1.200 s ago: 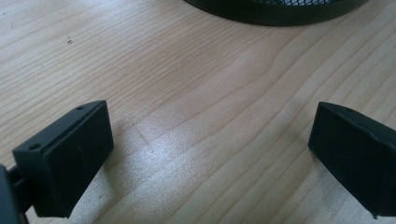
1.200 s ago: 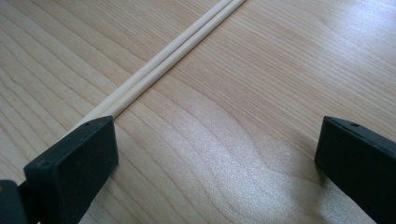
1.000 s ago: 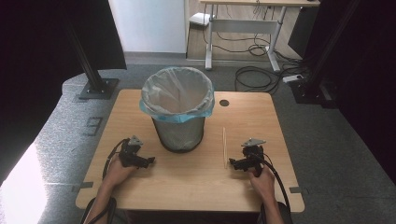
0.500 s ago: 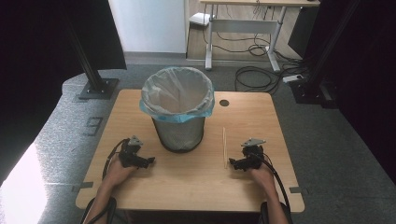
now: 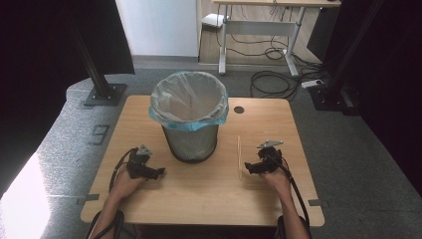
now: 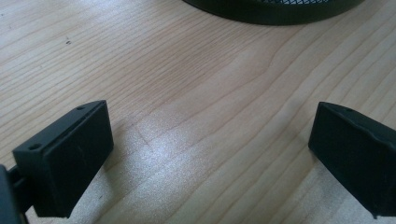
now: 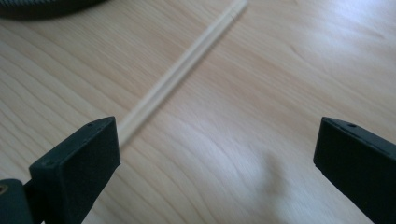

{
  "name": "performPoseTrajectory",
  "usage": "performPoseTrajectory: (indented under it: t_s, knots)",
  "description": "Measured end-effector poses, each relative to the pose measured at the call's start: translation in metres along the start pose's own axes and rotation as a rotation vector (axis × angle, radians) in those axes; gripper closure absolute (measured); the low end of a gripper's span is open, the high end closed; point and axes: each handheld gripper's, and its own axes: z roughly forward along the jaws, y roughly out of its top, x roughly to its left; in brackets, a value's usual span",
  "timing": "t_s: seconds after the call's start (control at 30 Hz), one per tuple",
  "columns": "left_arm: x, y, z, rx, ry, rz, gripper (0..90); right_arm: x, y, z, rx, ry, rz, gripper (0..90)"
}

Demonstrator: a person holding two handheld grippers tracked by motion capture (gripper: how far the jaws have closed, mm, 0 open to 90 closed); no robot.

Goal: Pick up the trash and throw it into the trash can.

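Observation:
A black mesh bin [image 5: 189, 142] lined with a pale blue bag stands at the middle of the wooden table [image 5: 209, 189]. A thin pale wooden stick [image 5: 239, 157] lies flat to the right of the bin; in the right gripper view the stick [image 7: 182, 70] runs from beside the left jaw up toward the bin's base. My right gripper [image 5: 249, 168] [image 7: 212, 168] rests open on the table just right of the stick's near end, nothing between its jaws. My left gripper [image 5: 158, 172] [image 6: 210, 158] sits open on bare wood, left of the bin's base [image 6: 275, 9].
A round cable hole [image 5: 239, 109] sits in the table's far right part. Beyond the table are a black stand base [image 5: 102, 94], a desk frame [image 5: 259, 35] and loose cables [image 5: 278, 79] on the grey floor.

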Motion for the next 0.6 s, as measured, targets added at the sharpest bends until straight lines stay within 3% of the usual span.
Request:
performPoseTrajectory:
  t_s: [0.2, 0.23, 0.33, 0.37, 0.53, 0.6]
  knots:
    - [0.0, 0.0, 0.0, 0.004, 0.0, 0.004, 0.0, 0.006, 0.011, 0.011, -0.004, 0.012, 0.018, 6.2]
    - [0.0, 0.0, 0.0, 0.004, -0.001, 0.004, 0.0, 0.009, 0.014, 0.015, 0.0, 0.022, 0.018, 13.6]
    - [0.0, 0.0, 0.0, 0.004, 0.0, 0.004, 0.0, 0.012, 0.016, 0.017, -0.005, 0.015, 0.014, 16.5]
    - [0.0, 0.0, 0.0, 0.001, 0.0, 0.001, 0.0, 0.015, 0.017, 0.02, 0.002, 0.018, -0.006, 25.6]
    - [0.0, 0.0, 0.0, 0.002, 0.0, 0.002, 0.0, 0.017, 0.016, 0.03, 0.064, -0.012, -0.023, 30.3]
    - [0.0, 0.0, 0.0, 0.002, 0.0, 0.002, 0.0, 0.017, 0.015, 0.032, 0.057, -0.011, -0.015, 32.3]
